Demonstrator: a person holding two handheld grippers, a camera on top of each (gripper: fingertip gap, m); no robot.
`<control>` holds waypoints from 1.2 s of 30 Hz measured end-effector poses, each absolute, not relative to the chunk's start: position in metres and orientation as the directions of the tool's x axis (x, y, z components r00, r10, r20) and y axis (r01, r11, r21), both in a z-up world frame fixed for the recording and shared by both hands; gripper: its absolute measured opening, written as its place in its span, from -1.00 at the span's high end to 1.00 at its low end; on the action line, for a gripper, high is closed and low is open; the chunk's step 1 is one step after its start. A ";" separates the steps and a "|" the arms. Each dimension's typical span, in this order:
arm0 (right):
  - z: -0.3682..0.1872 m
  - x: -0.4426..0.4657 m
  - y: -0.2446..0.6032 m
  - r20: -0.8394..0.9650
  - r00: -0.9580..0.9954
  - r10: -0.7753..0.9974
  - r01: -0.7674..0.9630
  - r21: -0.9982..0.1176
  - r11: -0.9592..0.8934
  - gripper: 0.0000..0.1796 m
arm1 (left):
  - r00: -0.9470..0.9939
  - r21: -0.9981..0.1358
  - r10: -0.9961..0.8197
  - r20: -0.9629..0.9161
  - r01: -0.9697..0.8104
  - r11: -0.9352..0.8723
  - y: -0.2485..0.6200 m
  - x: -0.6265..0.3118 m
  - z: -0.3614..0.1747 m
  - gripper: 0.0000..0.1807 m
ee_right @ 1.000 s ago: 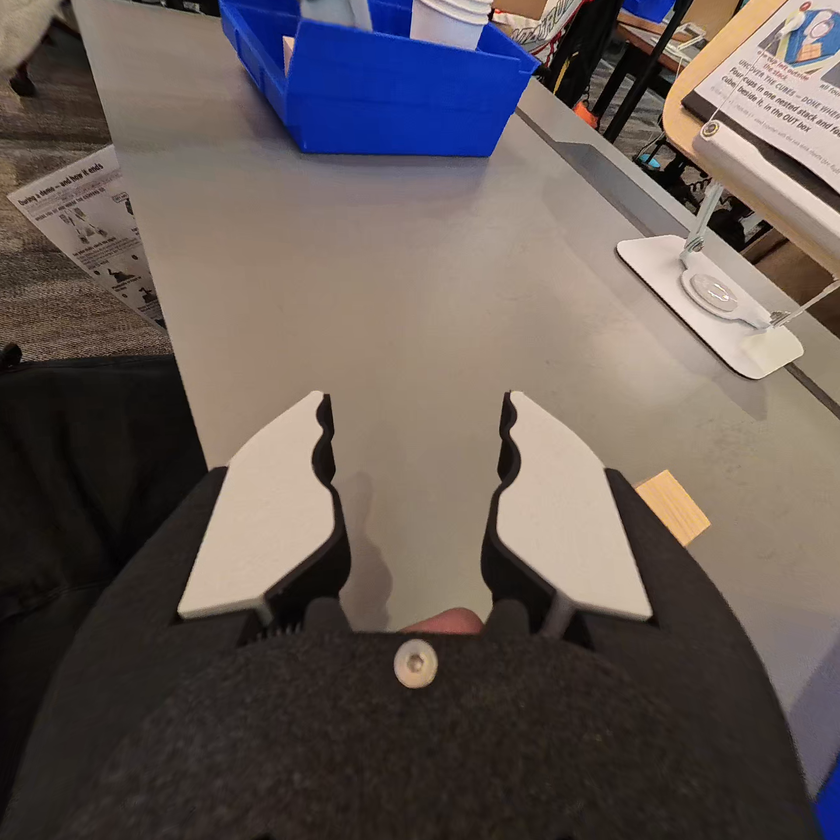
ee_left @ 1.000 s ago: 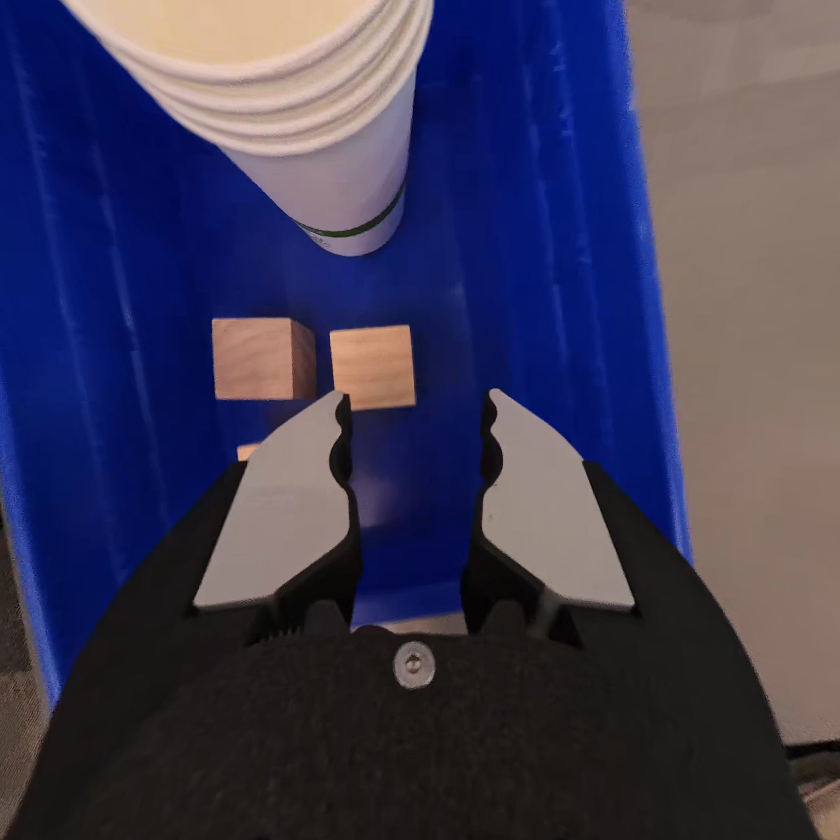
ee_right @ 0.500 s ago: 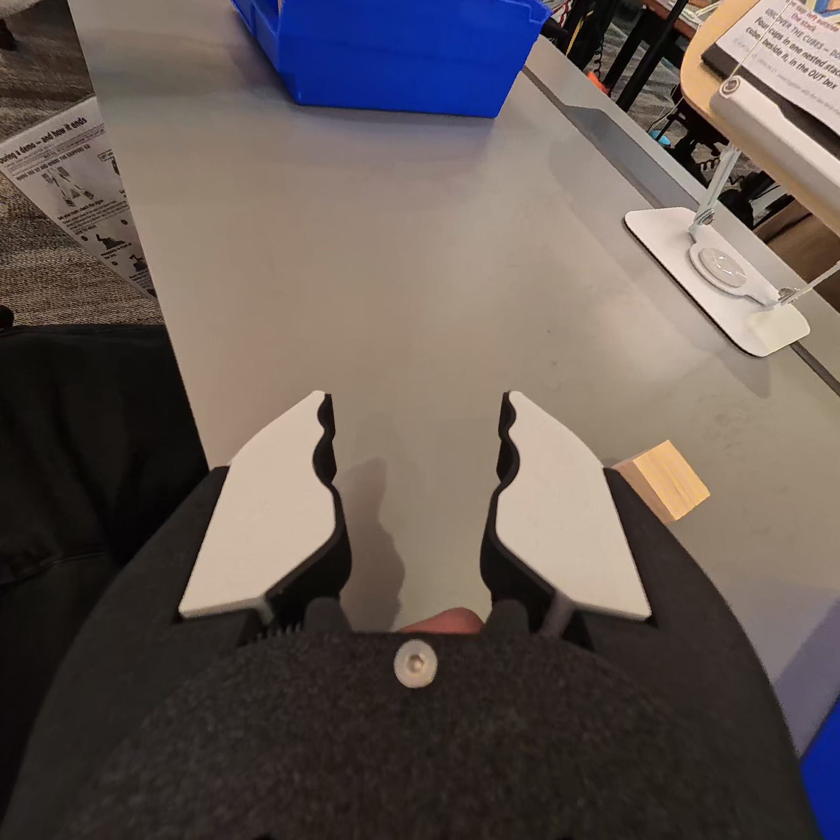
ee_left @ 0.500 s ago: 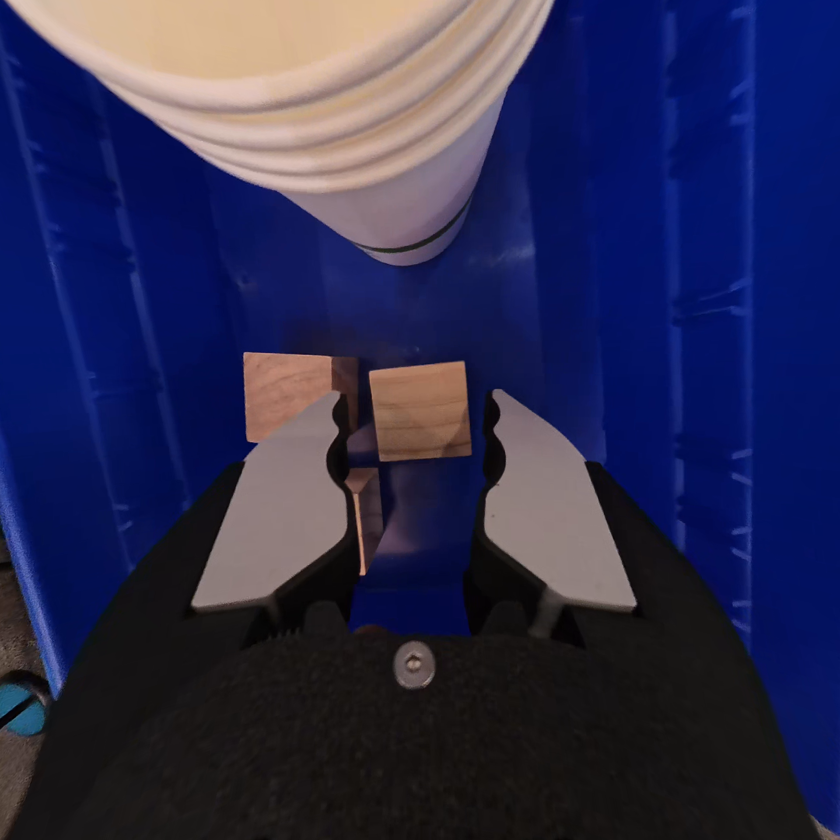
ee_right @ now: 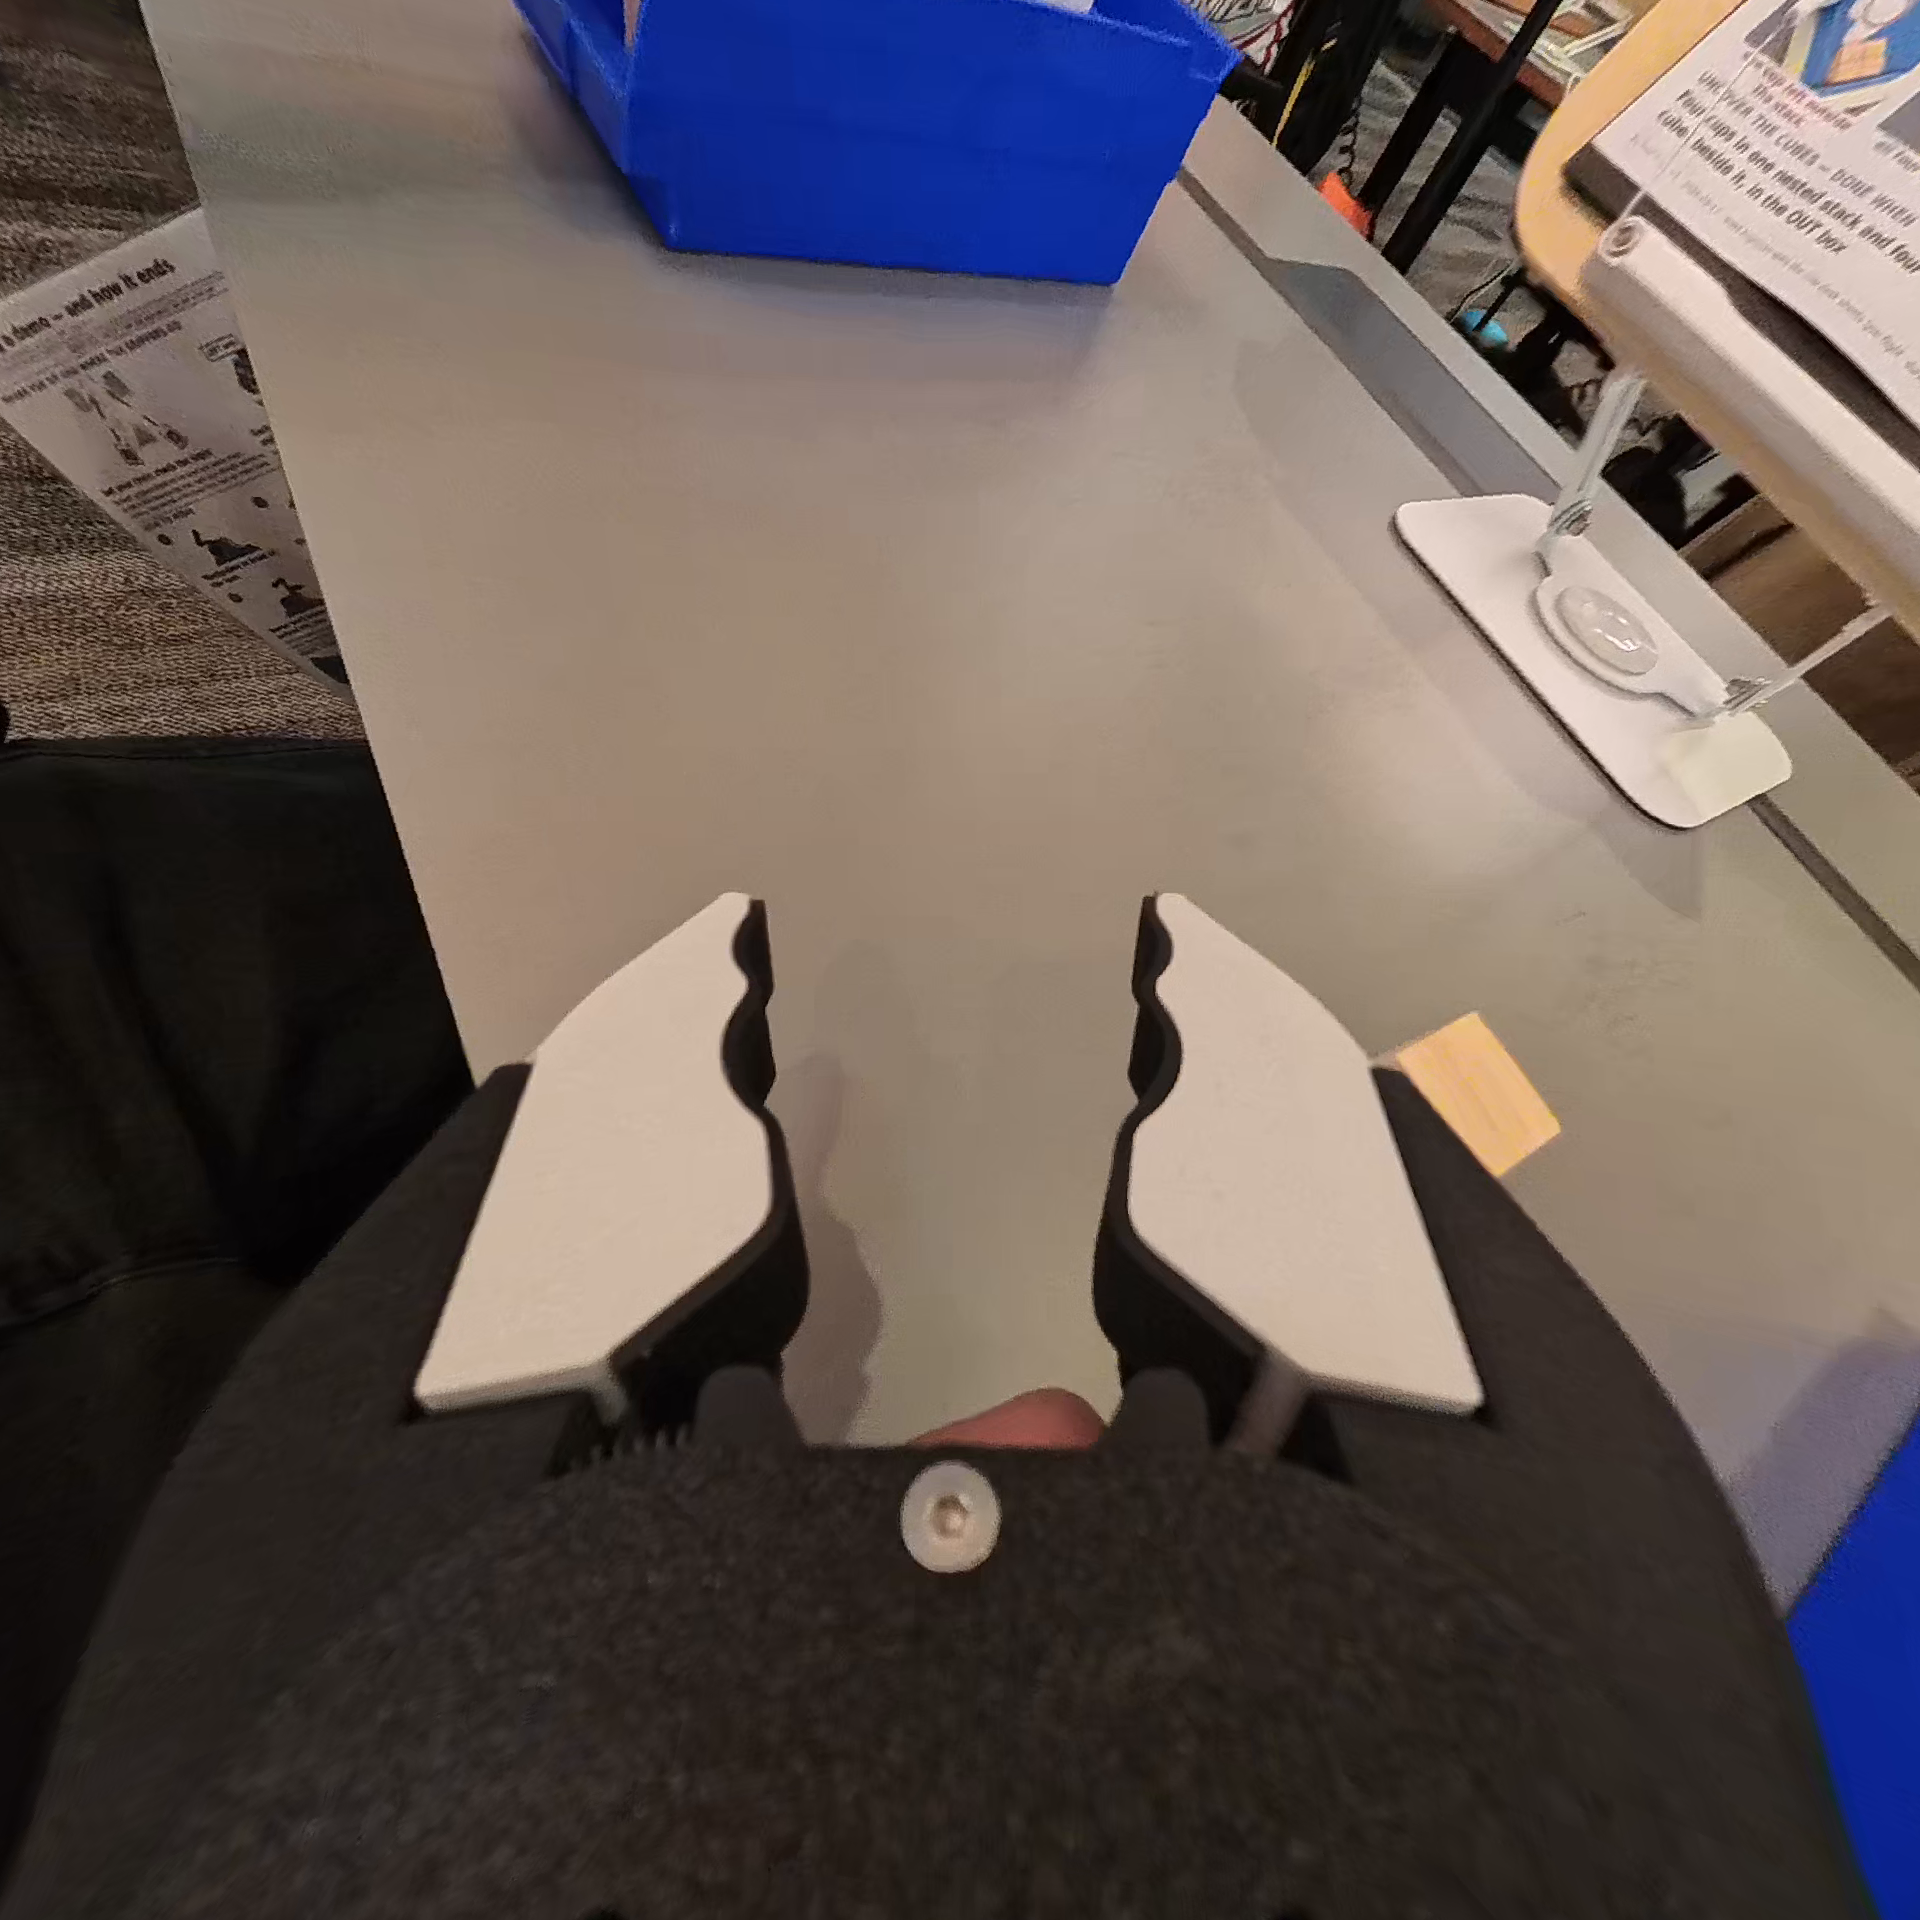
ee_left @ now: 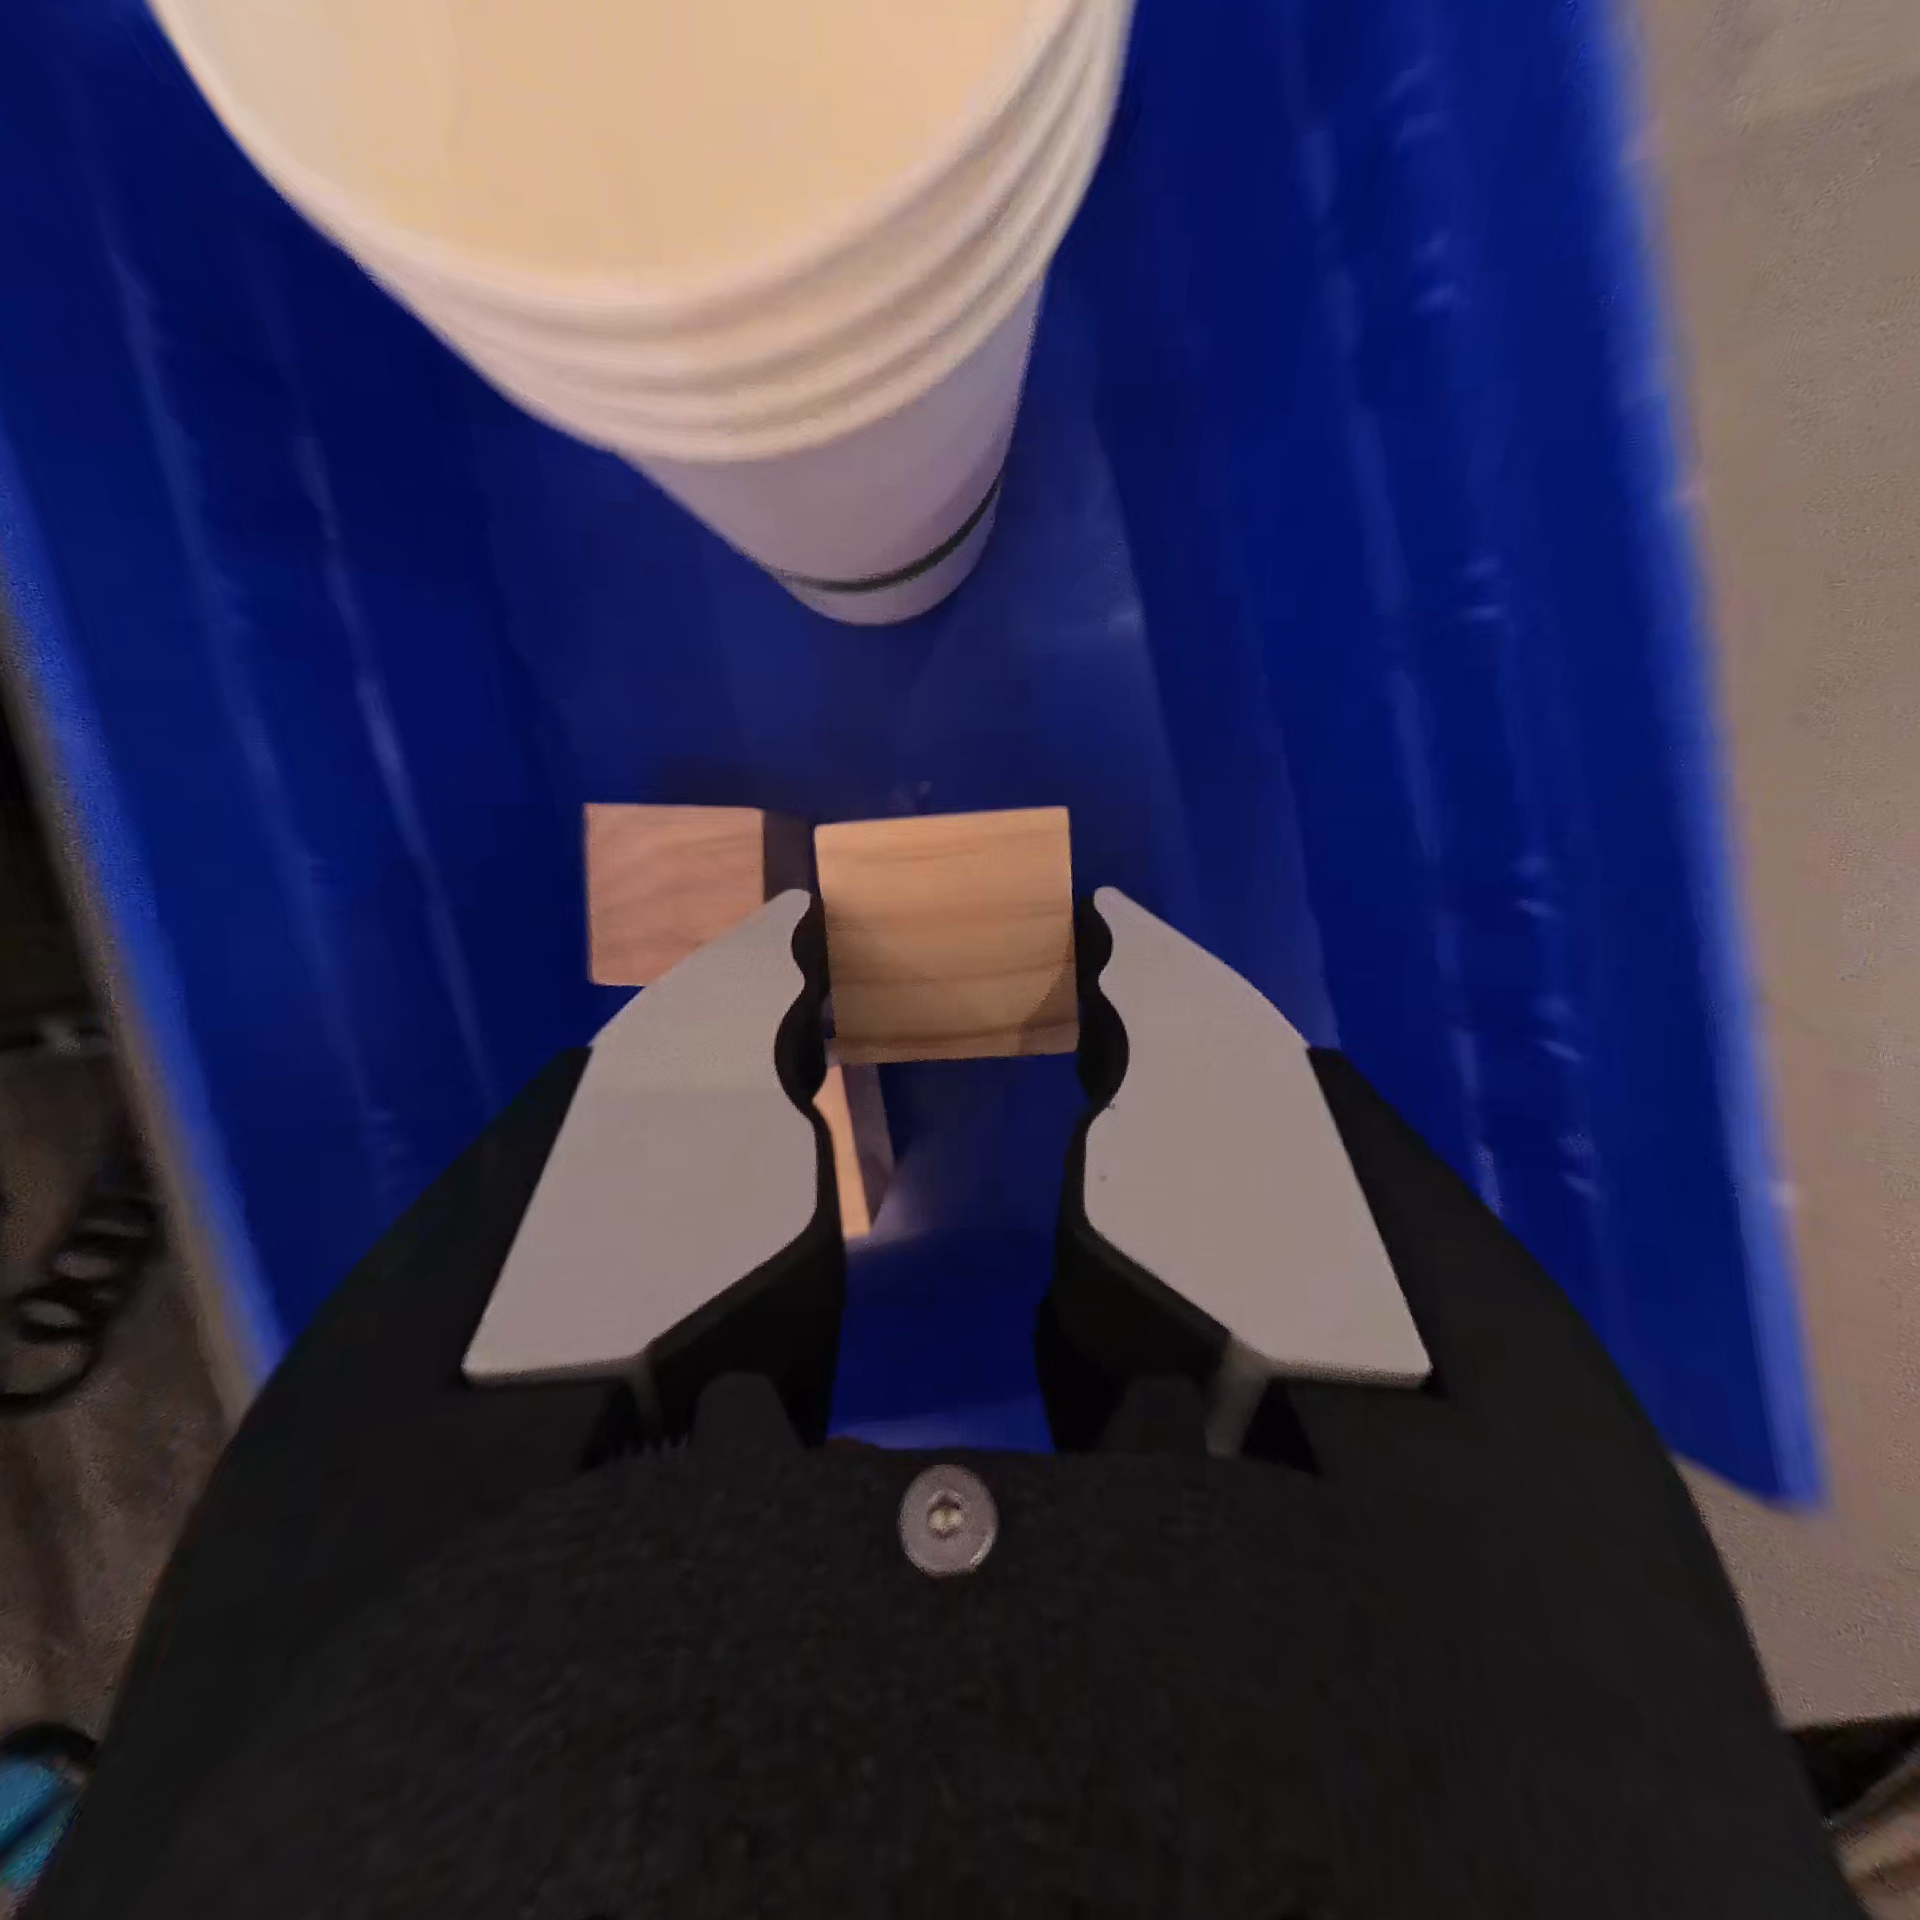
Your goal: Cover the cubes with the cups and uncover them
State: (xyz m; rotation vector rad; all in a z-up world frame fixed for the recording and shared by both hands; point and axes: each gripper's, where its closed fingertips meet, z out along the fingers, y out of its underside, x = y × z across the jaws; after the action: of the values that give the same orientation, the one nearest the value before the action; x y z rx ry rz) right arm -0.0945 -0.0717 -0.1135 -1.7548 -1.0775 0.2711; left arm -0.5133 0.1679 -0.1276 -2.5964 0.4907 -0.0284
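The left gripper (ee_left: 948,971) reaches down into the blue bin (ee_left: 1351,727), its jaws pinching a light wooden cube (ee_left: 948,930) between the tips. A darker cube (ee_left: 670,888) sits just left of the held one; a sliver of a third cube (ee_left: 857,1164), mostly hidden, shows behind the left finger. Farther ahead stands a nested stack of white paper cups (ee_left: 831,416), close to the bin's right wall. The right gripper (ee_right: 951,997) hangs spread and empty over the grey table (ee_right: 831,623), with one cube (ee_right: 1481,1091) just to its right; it appears to rest on the surface. Open tabletop runs ahead to the bin (ee_right: 904,156)
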 end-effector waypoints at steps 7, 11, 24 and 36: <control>-0.102 -0.081 -0.065 0.283 0.616 0.736 0.512 -0.853 -0.101 0.28 | 0.690 -0.628 -0.702 -0.175 -0.628 -0.460 0.123 -0.406 -0.028 0.50; -0.106 -0.084 -0.065 0.298 0.606 0.737 0.535 -0.838 -0.102 0.28 | 0.450 -0.587 -0.869 -0.207 -0.767 -0.258 0.088 -0.345 -0.052 0.50; -0.114 -0.094 -0.072 0.292 0.572 0.766 0.560 -0.822 -0.104 0.29 | 0.131 -0.348 -0.975 -0.179 -0.936 -0.062 0.049 -0.260 -0.173 0.50; -0.112 -0.220 0.005 0.343 0.109 0.933 0.808 -0.577 0.117 0.27 | 0.484 -0.731 -0.858 -0.172 -0.647 -0.218 0.023 -0.309 -0.115 0.39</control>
State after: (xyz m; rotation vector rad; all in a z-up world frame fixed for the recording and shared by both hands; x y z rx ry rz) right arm -0.2205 0.0048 -0.1119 -1.7064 -1.7142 0.2326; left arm -0.3090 0.0232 -0.1147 -1.9544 1.2446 -0.3454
